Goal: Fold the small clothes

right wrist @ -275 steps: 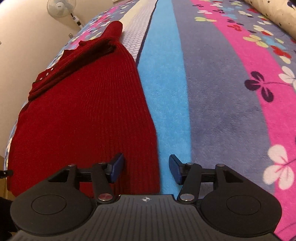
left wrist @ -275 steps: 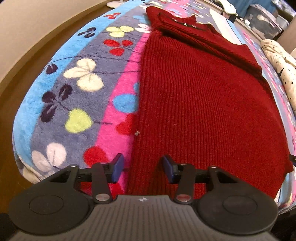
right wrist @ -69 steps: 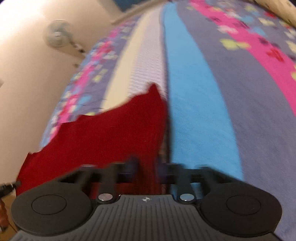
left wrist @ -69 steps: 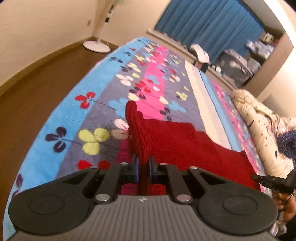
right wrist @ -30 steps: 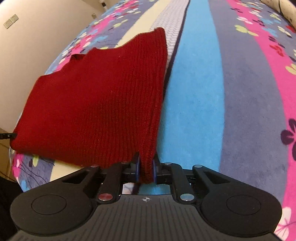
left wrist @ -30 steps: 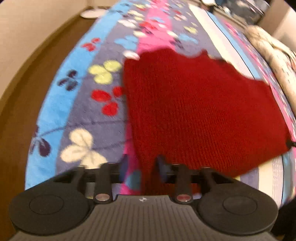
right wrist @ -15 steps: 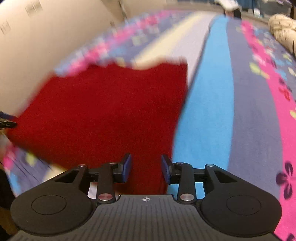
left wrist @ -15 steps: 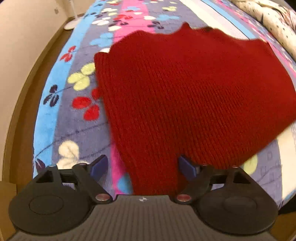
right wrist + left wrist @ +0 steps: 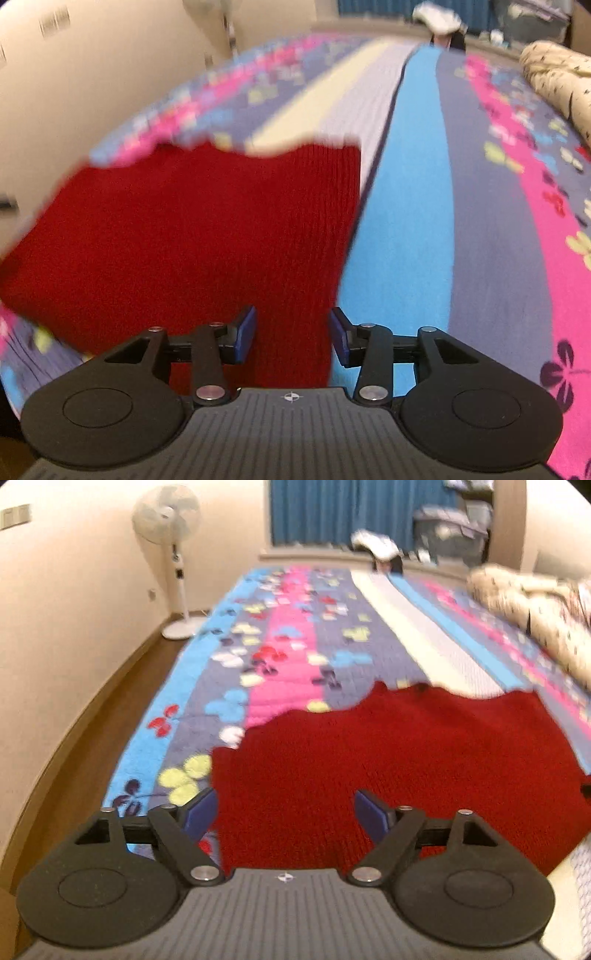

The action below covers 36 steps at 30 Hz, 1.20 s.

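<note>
A dark red knit sweater [image 9: 399,753] lies folded flat on the flowered striped bedspread [image 9: 288,657]. It also shows in the right wrist view [image 9: 207,236]. My left gripper [image 9: 284,814] is open and empty above the sweater's near left part. My right gripper [image 9: 293,332] is open and empty above the sweater's near right edge. Both views are blurred.
A standing fan [image 9: 173,554] is at the far left by the wall. A cream patterned duvet [image 9: 532,605] lies along the bed's right side. Blue curtains [image 9: 332,513] and storage boxes [image 9: 450,531] are beyond the bed. Brown floor [image 9: 92,731] runs along the left.
Both grippers have opened, let go of the sweater and pulled back and up. The sweater now lies folded on the bed.
</note>
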Available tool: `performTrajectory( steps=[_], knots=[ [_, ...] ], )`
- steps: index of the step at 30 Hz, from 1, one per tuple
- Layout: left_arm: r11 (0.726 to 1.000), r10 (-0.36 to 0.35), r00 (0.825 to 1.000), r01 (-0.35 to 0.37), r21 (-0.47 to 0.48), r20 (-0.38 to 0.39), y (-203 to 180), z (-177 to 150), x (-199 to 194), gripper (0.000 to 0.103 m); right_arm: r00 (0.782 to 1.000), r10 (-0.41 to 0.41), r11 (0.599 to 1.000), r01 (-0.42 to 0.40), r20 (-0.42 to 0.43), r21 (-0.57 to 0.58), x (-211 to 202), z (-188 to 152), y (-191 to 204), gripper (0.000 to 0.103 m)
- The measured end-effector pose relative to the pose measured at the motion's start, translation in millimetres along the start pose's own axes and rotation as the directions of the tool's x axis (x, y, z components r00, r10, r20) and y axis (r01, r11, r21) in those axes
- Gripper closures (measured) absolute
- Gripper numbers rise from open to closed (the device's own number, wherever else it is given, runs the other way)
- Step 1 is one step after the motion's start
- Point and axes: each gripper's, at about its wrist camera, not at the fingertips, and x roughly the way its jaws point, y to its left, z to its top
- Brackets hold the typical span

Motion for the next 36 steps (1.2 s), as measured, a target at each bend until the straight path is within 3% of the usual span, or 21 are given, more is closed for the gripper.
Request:
performTrajectory(
  steps=[2, 3, 4, 8, 13, 20, 28, 33, 35, 36],
  knots=[
    [0.999, 0.033, 0.985, -0.028, 0.031, -0.168, -6, -6, 34, 0.030, 1.000, -0.006, 1.000, 0.006, 0.004, -0.009, 3, 3, 3, 0.053],
    [1.000, 0.027, 0.974, -0.025, 0.013, -0.224, -4, -9, 44, 0.029, 1.000, -0.003, 1.000, 0.003, 0.014, -0.004, 1, 4, 3, 0.053],
    [1.000, 0.018, 0.973, -0.022, -0.014, -0.231, -1, -8, 46, 0.029, 1.000, -0.001, 1.000, 0.001, 0.023, 0.006, -1, 4, 2, 0.053],
    [0.996, 0.001, 0.979, -0.020, -0.092, -0.203, 5, 6, 41, 0.029, 0.995, -0.012, 1.000, 0.010, 0.096, 0.024, -11, 6, 1, 0.053],
    [0.996, 0.027, 0.990, -0.039, -0.080, -0.138, -1, 10, 32, 0.028, 0.983, -0.058, 0.997, 0.048, 0.174, 0.063, -22, 11, -4, 0.051],
    [0.997, 0.007, 1.000, -0.008, -0.078, -0.013, -5, 11, 14, 0.019, 0.974, -0.090, 0.994, 0.075, 0.207, 0.075, -29, 9, -3, 0.049],
    [0.995, -0.011, 1.000, 0.011, -0.097, 0.004, -4, 8, 9, 0.019, 0.967, -0.101, 0.991, 0.077, 0.234, 0.109, -39, 7, -4, 0.049],
    [0.994, 0.019, 0.998, -0.013, -0.111, 0.055, -3, 5, 1, 0.019, 0.954, -0.121, 0.988, 0.088, 0.274, 0.130, -48, 4, 1, 0.053],
    [0.993, 0.028, 0.996, -0.019, -0.114, 0.080, -2, 4, -4, 0.019, 0.943, -0.136, 0.983, 0.091, 0.302, 0.158, -55, 4, 2, 0.064],
    [0.993, 0.034, 0.995, -0.023, -0.117, 0.090, -2, 4, -6, 0.019, 0.939, -0.136, 0.981, 0.083, 0.317, 0.175, -59, 4, 3, 0.065]
  ],
)
